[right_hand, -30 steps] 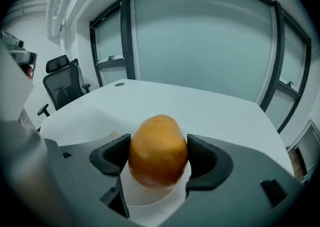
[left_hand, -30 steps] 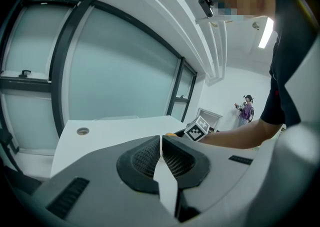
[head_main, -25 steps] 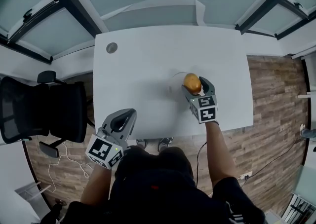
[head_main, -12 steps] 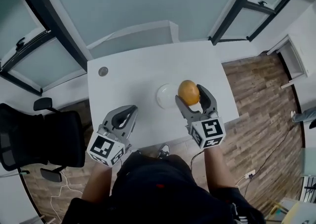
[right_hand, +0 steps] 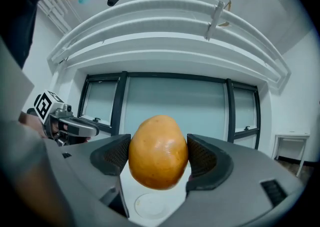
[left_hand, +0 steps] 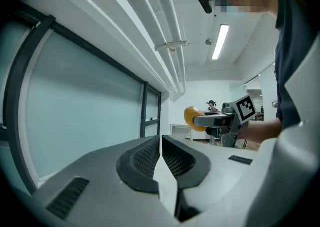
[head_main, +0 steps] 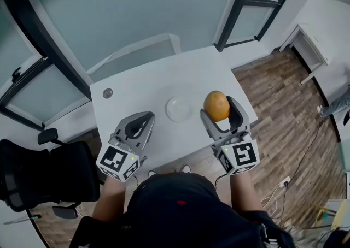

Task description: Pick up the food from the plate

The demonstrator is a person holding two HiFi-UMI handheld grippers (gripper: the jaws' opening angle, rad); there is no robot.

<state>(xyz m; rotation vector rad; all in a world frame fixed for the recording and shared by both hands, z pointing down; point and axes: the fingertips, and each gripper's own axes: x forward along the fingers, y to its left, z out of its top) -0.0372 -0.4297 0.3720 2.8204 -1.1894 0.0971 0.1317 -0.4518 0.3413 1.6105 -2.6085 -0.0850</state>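
Note:
An orange-brown potato point(head_main: 216, 105) hangs high above the white table point(head_main: 136, 91), clamped between the jaws of my right gripper point(head_main: 218, 109). The right gripper view shows the same potato point(right_hand: 158, 151) filling the gap between the pads, with the white plate point(right_hand: 150, 205) far below it. That plate point(head_main: 178, 108) sits bare near the middle of the table. My left gripper point(head_main: 138, 126) is raised at the left with its jaws shut together on nothing point(left_hand: 161, 141). From the left gripper view the potato point(left_hand: 194, 118) and the right gripper point(left_hand: 220, 119) appear off to the right.
A round grey cable port point(head_main: 108, 93) is set in the table's far left corner. A black office chair point(head_main: 38, 173) stands at the left. Glass partitions with dark frames point(head_main: 235, 6) run behind the table. Wood floor point(head_main: 284, 105) lies to the right.
My right gripper has lifted the potato off the plate and carried it up and toward me. The plate stays behind, bare. The head camera has swung, shifting the table in view.

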